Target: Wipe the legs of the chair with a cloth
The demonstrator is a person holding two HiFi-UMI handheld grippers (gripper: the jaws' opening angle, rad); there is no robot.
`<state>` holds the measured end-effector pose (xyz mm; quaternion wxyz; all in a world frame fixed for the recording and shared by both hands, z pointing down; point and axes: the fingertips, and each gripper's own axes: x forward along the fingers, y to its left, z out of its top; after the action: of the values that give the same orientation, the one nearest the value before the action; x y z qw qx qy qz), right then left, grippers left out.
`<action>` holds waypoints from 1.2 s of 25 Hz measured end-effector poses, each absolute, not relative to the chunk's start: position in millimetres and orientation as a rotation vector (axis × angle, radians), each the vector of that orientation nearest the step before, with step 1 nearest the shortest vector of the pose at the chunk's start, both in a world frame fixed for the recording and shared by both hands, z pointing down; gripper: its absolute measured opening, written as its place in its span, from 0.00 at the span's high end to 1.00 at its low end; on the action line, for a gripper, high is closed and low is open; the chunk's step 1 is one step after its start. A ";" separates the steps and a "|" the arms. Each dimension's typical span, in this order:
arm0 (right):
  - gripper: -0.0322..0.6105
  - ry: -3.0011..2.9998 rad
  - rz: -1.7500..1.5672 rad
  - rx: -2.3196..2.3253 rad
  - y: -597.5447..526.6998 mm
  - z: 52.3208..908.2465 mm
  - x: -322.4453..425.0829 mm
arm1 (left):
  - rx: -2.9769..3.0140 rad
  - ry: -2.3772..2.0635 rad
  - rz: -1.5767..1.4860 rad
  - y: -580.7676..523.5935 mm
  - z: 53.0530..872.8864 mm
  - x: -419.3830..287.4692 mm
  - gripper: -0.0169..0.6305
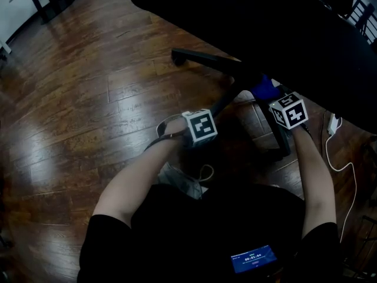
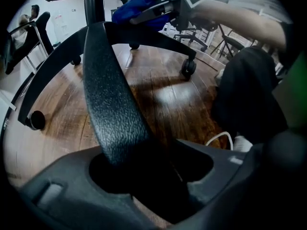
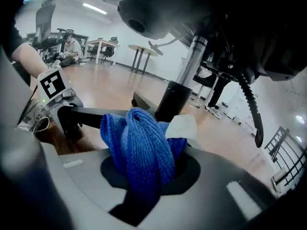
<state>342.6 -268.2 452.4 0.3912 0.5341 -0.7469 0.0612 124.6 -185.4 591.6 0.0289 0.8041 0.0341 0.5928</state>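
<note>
The black office chair's star base [image 1: 235,75] stands on the wood floor under its dark seat. One textured black leg [image 2: 108,95] runs from the hub down between the jaws of my left gripper [image 2: 148,171], which is shut on it. My right gripper [image 3: 148,176] is shut on a bunched blue cloth [image 3: 139,143] with a white tag. It hangs close to the chair's central column [image 3: 180,95]. In the head view the blue cloth [image 1: 265,87] shows beside the hub, just ahead of the right gripper's marker cube [image 1: 288,111]. The left gripper view shows the cloth [image 2: 134,6] above another leg.
Casters [image 2: 188,67] [image 2: 36,120] end the other legs. A white cable [image 1: 347,170] and a plug [image 1: 333,124] lie on the floor at the right. My knees fill the near floor. Tables, chairs and a seated person are far off in the room.
</note>
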 end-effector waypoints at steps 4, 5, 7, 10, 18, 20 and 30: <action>0.82 -1.905 0.155 1.368 -249.8 454.7 340.9 | 2.480 0.076 1.866 -189.3 593.2 122.1 0.59; 0.82 -1.903 0.157 1.358 -237.6 458.1 341.5 | 2.487 0.073 1.862 -189.7 593.8 123.0 0.59; 0.82 -1.896 0.177 1.320 -206.2 466.4 344.9 | 2.504 0.073 1.838 -190.8 594.0 125.5 0.59; 0.82 -1.876 0.263 1.258 -143.9 483.4 359.3 | 2.513 0.070 1.813 -191.5 593.1 125.1 0.59; 0.82 -1.788 0.394 1.222 -45.1 513.8 394.3 | 2.483 0.044 1.935 -189.8 596.1 118.1 0.59; 0.82 -1.757 0.365 1.224 -52.1 511.8 394.0 | 2.483 0.040 1.956 -189.6 595.9 118.8 0.59; 0.81 -1.841 0.151 1.393 -209.1 466.1 358.0 | 2.464 0.098 1.891 -183.0 593.1 123.1 0.59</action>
<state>358.0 -209.1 466.1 0.4024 0.5511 -0.7286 0.0596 123.1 -183.0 593.1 0.0172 0.7928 0.0315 0.6084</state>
